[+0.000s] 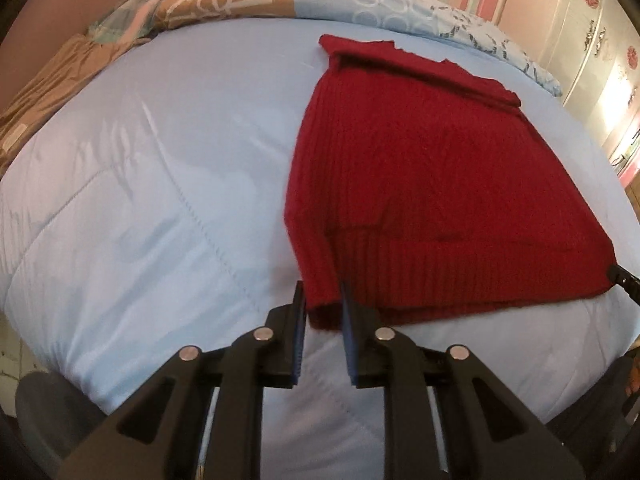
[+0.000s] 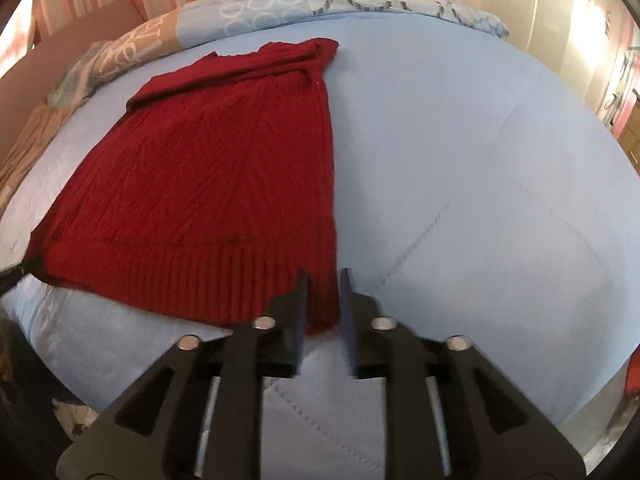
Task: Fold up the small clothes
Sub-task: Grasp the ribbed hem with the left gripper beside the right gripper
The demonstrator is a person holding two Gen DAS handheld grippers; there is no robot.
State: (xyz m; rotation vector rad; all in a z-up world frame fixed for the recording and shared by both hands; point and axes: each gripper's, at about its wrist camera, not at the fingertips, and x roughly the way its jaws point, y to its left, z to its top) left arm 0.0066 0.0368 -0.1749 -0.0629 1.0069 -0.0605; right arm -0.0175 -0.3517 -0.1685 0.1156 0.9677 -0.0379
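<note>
A dark red ribbed knit sweater (image 1: pixel 432 176) lies flat on a light blue quilt, sleeves folded in, hem toward me. My left gripper (image 1: pixel 322 300) stands with its jaws around the near left corner of the hem; the cloth fills the gap between the pads. In the right wrist view the sweater (image 2: pixel 208 176) lies left of centre. My right gripper (image 2: pixel 325 288) stands with its jaws around the near right corner of the hem, cloth filling the gap. The tip of the other gripper shows at the sweater's far corner in each view.
The light blue quilt (image 1: pixel 140 184) covers the bed. A patterned brown and blue pillow or cover (image 1: pixel 240 0) lies along the head of the bed. A striped pink wall stands behind. A white wardrobe (image 1: pixel 600 40) stands at the right.
</note>
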